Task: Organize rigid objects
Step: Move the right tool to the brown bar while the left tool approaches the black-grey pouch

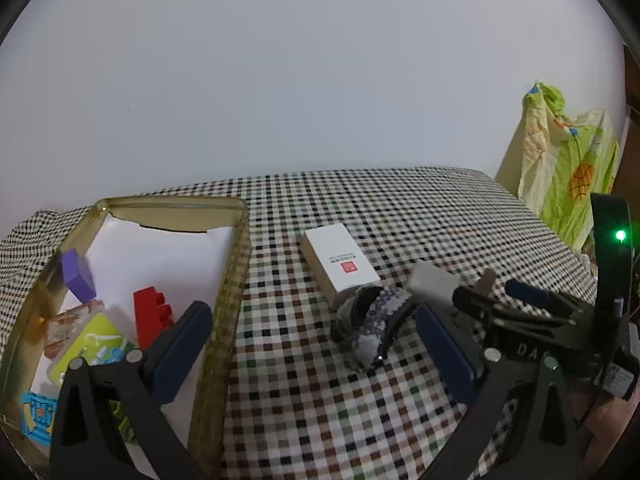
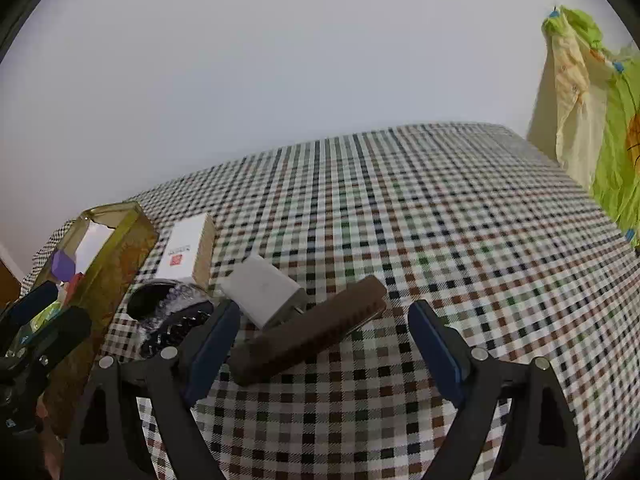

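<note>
A gold tin box (image 1: 234,280) at the left holds a purple block (image 1: 78,276), a red brick (image 1: 154,316), a green card pack (image 1: 94,344) and other small items. On the checked cloth lie a white box with a red square (image 1: 340,262), a patterned hair claw (image 1: 368,324), a white charger (image 2: 262,290) and a brown comb (image 2: 310,330). My left gripper (image 1: 314,340) is open, its jaws on either side of the hair claw. My right gripper (image 2: 324,338) is open, the brown comb between its fingers.
A checked tablecloth (image 2: 440,220) covers the table. A green and yellow cloth (image 2: 592,112) hangs at the far right past the table's edge. A plain pale wall stands behind the table. The right gripper also shows in the left wrist view (image 1: 520,304).
</note>
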The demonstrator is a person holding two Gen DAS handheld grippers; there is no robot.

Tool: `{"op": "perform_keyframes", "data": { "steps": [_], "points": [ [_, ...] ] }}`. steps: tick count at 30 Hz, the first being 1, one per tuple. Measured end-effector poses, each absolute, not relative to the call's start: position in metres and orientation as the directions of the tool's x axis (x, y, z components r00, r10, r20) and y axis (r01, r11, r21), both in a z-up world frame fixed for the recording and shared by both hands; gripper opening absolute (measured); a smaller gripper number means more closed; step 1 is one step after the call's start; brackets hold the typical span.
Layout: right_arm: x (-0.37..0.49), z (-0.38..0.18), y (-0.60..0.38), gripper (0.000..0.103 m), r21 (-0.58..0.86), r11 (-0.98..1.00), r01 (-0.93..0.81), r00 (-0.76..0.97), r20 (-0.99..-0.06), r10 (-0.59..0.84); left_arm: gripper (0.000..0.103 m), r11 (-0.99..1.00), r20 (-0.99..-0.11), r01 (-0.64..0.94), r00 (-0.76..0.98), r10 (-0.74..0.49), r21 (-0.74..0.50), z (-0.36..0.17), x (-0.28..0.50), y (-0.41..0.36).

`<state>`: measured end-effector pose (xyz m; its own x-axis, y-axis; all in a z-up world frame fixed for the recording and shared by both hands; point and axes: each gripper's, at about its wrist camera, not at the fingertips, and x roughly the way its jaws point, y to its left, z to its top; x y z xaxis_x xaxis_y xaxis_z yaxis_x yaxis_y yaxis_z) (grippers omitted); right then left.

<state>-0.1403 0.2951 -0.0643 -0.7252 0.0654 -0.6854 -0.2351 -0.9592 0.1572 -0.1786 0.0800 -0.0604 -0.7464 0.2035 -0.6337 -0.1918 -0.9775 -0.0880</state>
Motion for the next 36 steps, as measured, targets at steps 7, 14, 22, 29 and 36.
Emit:
{"op": "perform_keyframes", "data": {
  "steps": [7, 14, 22, 29, 36],
  "points": [
    [-0.154, -0.077, 0.292, 0.088, 0.191, -0.957, -0.220, -0.672, -0.740, 0.007, 0.103, -0.975, -0.631, -0.214, -0.747, 0.208, -0.068, -0.068, -0.181, 0.087],
    [-0.147, -0.079, 0.292, 0.076, 0.097, -0.969, -0.229, -0.643, -0.762, 0.075, 0.103, -0.963, -0.622, -0.265, -0.745, 0.241, -0.056, -0.068, -0.174, 0.094],
    [-0.143, -0.076, 0.303, 0.050, 0.095, -0.975, -0.200, -0.652, -0.756, 0.061, 0.103, -0.943, -0.661, -0.329, -0.696, 0.280, -0.053, -0.075, -0.181, 0.112],
    [-0.144, -0.078, 0.307, 0.046, 0.093, -0.977, -0.190, -0.652, -0.756, 0.055, 0.103, -0.941, -0.710, -0.337, -0.659, 0.248, -0.016, -0.085, -0.192, 0.123],
    [-0.147, -0.079, 0.306, 0.046, 0.058, -0.981, -0.186, -0.643, -0.762, 0.077, 0.091, -0.933, -0.717, -0.360, -0.645, 0.265, -0.022, -0.085, -0.199, 0.127]
  ]
}}
